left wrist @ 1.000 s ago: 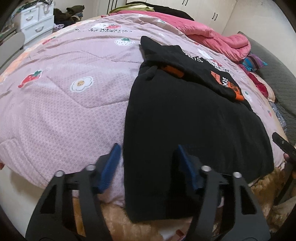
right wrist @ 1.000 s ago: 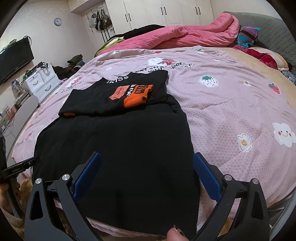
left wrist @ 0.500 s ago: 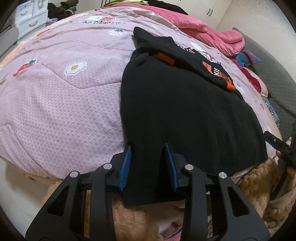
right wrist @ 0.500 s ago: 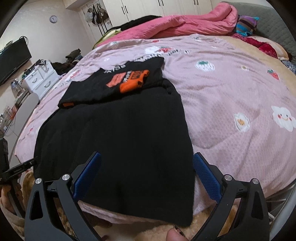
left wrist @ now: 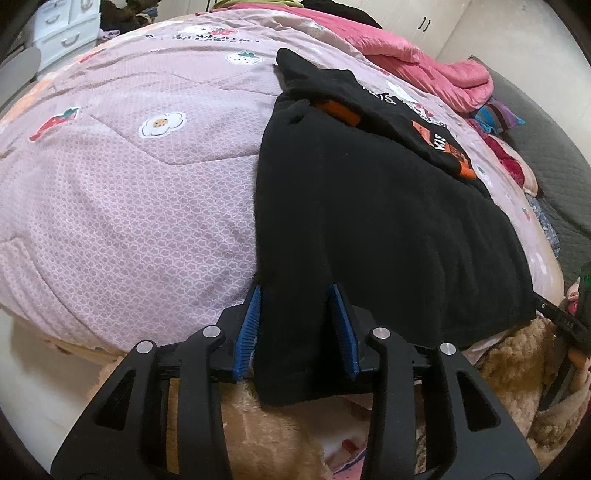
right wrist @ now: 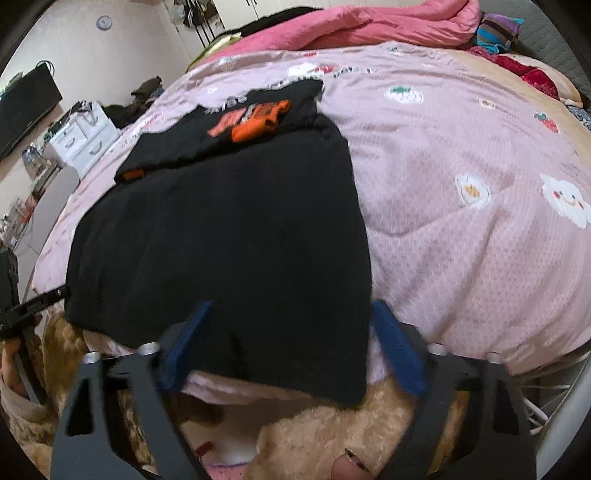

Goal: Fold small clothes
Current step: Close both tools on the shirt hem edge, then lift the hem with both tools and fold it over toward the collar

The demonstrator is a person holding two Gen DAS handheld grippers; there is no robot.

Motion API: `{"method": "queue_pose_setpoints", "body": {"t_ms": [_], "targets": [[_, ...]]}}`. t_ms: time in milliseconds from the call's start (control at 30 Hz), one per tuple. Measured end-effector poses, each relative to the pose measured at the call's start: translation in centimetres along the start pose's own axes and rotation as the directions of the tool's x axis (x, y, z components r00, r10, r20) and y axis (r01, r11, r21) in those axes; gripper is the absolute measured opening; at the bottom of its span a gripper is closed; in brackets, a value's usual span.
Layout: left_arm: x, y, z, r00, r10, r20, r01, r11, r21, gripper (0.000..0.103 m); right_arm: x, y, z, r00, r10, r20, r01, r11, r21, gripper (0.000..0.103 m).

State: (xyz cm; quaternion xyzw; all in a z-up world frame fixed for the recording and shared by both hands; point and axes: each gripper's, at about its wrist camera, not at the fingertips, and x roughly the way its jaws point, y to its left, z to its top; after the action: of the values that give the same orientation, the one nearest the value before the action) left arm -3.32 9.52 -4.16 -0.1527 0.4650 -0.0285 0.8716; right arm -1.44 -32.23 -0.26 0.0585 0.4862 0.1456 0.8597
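Our left gripper (left wrist: 295,291) had closed around the near left corner of the black garment (left wrist: 369,221), whose hem hung between the blue pads; they looked pressed against the bunched cloth. Our right gripper (right wrist: 291,314) had just been closing, its jaws straddling the near right corner of the same garment without pinching it yet. We saw the garment spread flat on the pink quilt (left wrist: 129,203), its near edge draped over the side of the bed. At its far end lay a folded black piece with orange patches (right wrist: 255,122). Beyond that, a pink duvet (right wrist: 351,26) was heaped.
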Motion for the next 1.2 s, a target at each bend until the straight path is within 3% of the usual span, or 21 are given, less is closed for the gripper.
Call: {"method": "queue_pose_setpoints", "body": {"t_ms": [200,300,333,367,400,600,700,833,967,1133,1200], "targets": [[0.1,0.1,0.1,1.0,0.002,0.0,-0.002,1.0,0.001,0.034,-0.3,-0.4,-0.8,1.0,-0.013,-0.016,0.013,1.0,-0.012,0.061],[0.0,0.1,0.2,1.0,0.019,0.002,-0.019,1.0,0.004,0.036,-0.6,-0.7,-1.0,0.998,-0.064,-0.002,0.064,0.998,-0.022,0.031],[0.0,0.0,0.2,0.999,0.033,0.003,-0.033,0.999,0.01,0.039,-0.8,-0.8,-1.1,0.997,-0.078,0.01,0.079,0.997,-0.027,0.016],[-0.1,-0.1,0.2,0.999,0.043,0.005,-0.043,0.999,0.014,0.042,-1.1,-1.1,-1.1,0.998,-0.055,0.024,0.056,0.998,-0.025,0.008],[-0.1,-0.1,0.2,0.999,0.05,0.005,-0.05,0.999,0.017,0.042,-1.5,-1.3,-1.2,0.999,-0.006,0.042,0.007,1.0,-0.014,0.008],[-0.1,0.3,0.2,0.999,0.038,0.002,-0.038,0.999,0.0,0.042,-3.2,-0.8,-0.7,0.989,0.058,0.139,-0.053,0.998,-0.037,0.008],[-0.2,0.3,0.0,0.999,0.034,-0.003,-0.034,0.999,-0.009,0.042,-4.4,-1.2,-0.1,0.973,0.109,0.205,-0.109,0.994,-0.009,0.008],[-0.3,-0.6,-0.5,1.0,0.028,-0.015,-0.027,0.999,0.02,0.025,-5.0,-1.8,1.0,0.959,0.125,0.255,-0.139,0.99,0.037,0.008],[-0.2,-1.7,-0.8,0.998,0.066,-0.008,-0.065,0.996,0.068,0.023,-4.9,-1.9,1.2,0.955,0.124,0.27,-0.146,0.987,0.065,0.008],[-1.0,-0.8,-0.5,0.999,0.033,0.011,-0.033,0.999,0.014,0.006,-5.1,-2.0,1.1,0.95,0.125,0.285,-0.156,0.984,0.087,0.008],[-2.4,-0.5,-0.1,0.999,-0.018,0.049,0.019,1.0,-0.018,0.005,-5.5,-2.1,1.2,0.945,0.123,0.303,-0.156,0.984,0.087,0.008]]}}
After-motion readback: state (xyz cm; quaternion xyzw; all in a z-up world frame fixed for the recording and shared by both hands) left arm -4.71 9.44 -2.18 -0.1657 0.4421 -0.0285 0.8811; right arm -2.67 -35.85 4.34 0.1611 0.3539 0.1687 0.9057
